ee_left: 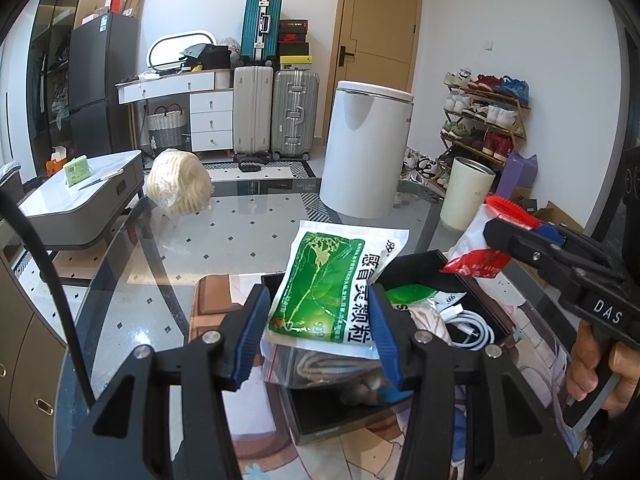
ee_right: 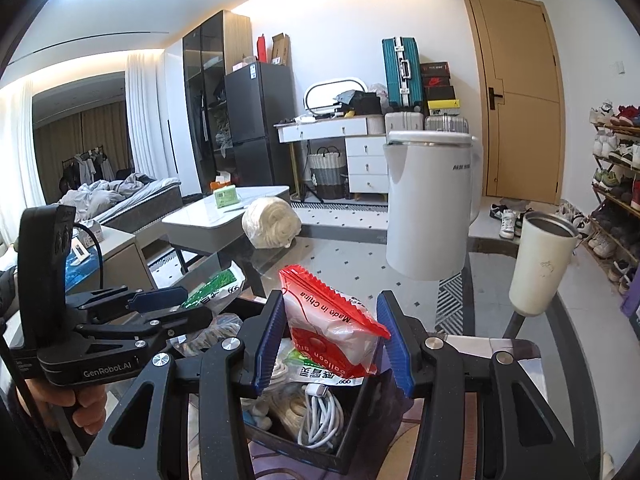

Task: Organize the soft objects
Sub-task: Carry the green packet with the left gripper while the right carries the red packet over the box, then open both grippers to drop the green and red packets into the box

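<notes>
My left gripper (ee_left: 320,324) is shut on a green and white sachet (ee_left: 324,280) and holds it above a black open box (ee_left: 424,264). My right gripper (ee_right: 332,340) is shut on a red and white packet (ee_right: 328,320) over the same box (ee_right: 352,412); the gripper also shows in the left wrist view (ee_left: 508,220) with the packet (ee_left: 476,248). The box holds a white cable (ee_right: 320,416), a second green sachet (ee_left: 416,292) and a clear bag of rope (ee_left: 320,364). A bagged bundle of white rope (ee_left: 180,184) lies at the far side of the glass table (ee_left: 248,232).
A cream tumbler (ee_right: 540,264) and a tall white appliance (ee_right: 428,204) stand at the table's far right. A patterned mat (ee_left: 248,432) lies under the box. Beyond the table are a low white table (ee_left: 80,196), suitcases (ee_left: 276,116) and a shoe rack (ee_left: 484,116).
</notes>
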Demonstrator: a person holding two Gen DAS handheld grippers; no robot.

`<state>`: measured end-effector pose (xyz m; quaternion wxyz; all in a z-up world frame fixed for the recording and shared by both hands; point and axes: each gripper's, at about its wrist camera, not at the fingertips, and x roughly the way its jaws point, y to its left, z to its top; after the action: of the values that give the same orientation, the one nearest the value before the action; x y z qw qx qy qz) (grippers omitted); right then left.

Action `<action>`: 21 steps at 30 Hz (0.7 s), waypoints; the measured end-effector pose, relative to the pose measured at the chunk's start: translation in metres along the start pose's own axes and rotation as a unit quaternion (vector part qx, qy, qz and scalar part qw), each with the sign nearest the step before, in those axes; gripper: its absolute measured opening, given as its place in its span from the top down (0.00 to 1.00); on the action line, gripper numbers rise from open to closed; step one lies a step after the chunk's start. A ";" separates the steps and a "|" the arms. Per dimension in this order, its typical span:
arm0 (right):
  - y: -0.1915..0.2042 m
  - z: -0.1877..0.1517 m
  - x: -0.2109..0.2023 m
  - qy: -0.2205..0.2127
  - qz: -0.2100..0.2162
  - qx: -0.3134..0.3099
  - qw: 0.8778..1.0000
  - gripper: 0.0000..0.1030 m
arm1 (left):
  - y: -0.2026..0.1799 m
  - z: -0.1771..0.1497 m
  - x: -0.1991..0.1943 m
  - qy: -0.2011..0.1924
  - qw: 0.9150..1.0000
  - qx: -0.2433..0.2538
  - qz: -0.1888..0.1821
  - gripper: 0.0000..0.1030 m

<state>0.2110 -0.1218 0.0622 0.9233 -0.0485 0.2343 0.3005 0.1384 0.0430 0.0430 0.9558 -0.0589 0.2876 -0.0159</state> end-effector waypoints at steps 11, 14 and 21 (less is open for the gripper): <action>0.001 -0.003 0.043 0.033 -0.008 -0.022 0.999 0.54 | -0.017 0.002 0.025 0.016 0.999 0.042 0.016 0.52; 0.001 -0.004 0.051 0.040 -0.012 -0.029 0.999 0.54 | -0.021 0.002 0.034 0.026 0.998 0.051 0.016 0.52; 0.002 -0.007 0.061 0.051 -0.013 -0.038 0.998 0.54 | -0.026 0.000 0.045 0.044 0.997 0.067 0.018 0.52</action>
<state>0.2505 -0.0893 0.0278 0.9112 -0.1022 0.2690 0.2948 0.1761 0.0145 0.0213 0.9442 0.0117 0.3284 -0.0206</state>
